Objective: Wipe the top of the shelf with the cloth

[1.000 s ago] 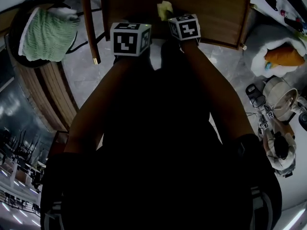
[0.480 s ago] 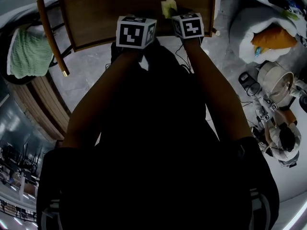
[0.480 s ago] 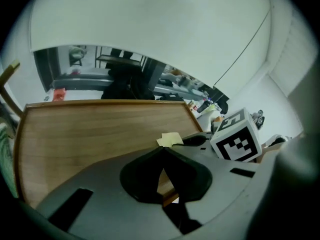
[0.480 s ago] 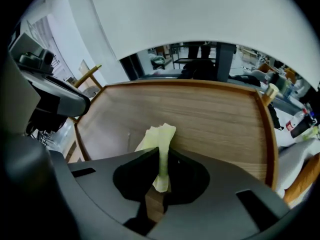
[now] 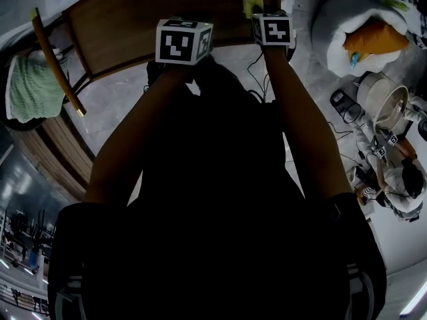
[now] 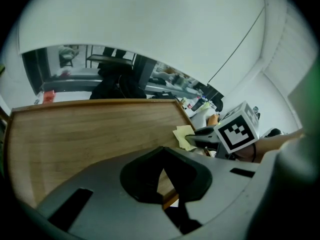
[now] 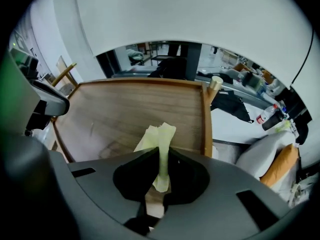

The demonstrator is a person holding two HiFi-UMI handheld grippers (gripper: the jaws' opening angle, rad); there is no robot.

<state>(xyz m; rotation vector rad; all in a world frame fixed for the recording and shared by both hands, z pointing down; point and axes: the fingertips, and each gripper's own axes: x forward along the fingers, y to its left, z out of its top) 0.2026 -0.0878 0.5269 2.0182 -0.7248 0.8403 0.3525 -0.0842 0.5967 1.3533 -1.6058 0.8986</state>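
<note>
The wooden shelf top (image 5: 133,25) spans the upper part of the head view. A pale yellow cloth (image 7: 159,139) is pinched upright in my right gripper (image 7: 160,171), which is shut on it and hangs over the shelf's near edge, close to the right rim. In the head view the cloth (image 5: 251,4) pokes out beyond the right marker cube (image 5: 273,29). My left gripper (image 6: 162,173) is shut with nothing in it, above the near edge of the shelf top (image 6: 90,134), left of the cloth (image 6: 184,136). Its marker cube (image 5: 183,41) hides the jaws in the head view.
A chair with a green cushion (image 5: 27,89) stands left of the shelf. A white beanbag with an orange pillow (image 5: 373,39) lies to the right, with cables (image 5: 347,132) on the floor and a person (image 5: 400,185) low at the right. The shelf has a raised right rim (image 7: 206,119).
Both grippers have shifted right along the shelf's near edge. The cloth, still held, is now near the right end of the top.
</note>
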